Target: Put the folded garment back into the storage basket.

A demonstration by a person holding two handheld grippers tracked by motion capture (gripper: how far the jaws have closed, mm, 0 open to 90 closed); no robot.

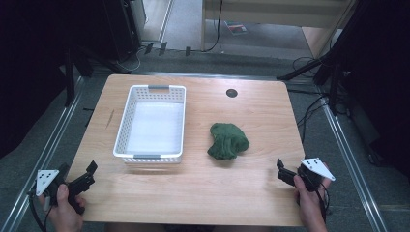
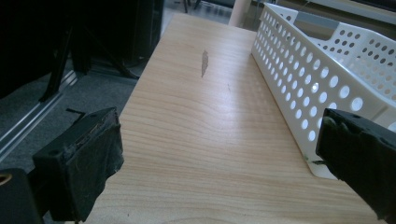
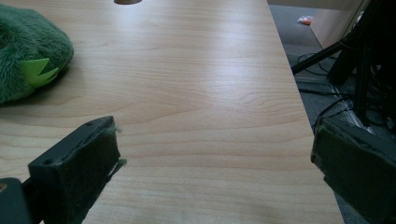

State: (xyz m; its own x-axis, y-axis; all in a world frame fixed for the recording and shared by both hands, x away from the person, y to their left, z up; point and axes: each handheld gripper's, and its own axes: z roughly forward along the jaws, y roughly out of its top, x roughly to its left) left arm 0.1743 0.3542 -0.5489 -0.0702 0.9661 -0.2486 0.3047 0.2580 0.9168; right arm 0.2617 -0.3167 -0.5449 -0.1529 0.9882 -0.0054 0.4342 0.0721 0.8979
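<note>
A green plush toy (image 1: 227, 140) lies on the wooden table (image 1: 203, 193), right of centre; its furry edge with a light green patch shows as the plush toy (image 3: 28, 60) at the upper left of the right gripper view. A white perforated basket (image 1: 151, 123) stands empty left of centre, and its side wall (image 2: 317, 79) runs along the right of the left gripper view. My left gripper (image 1: 86, 177) rests at the front left corner, open, nothing between its jaws. My right gripper (image 1: 285, 173) sits at the front right edge, open and empty, well short of the toy.
A dark round hole (image 1: 231, 93) sits near the table's far edge. A dark scratch (image 2: 204, 63) marks the wood left of the basket. Black stands and cables (image 1: 314, 72) crowd the floor to the right, and metal rails (image 1: 53, 145) run along both sides.
</note>
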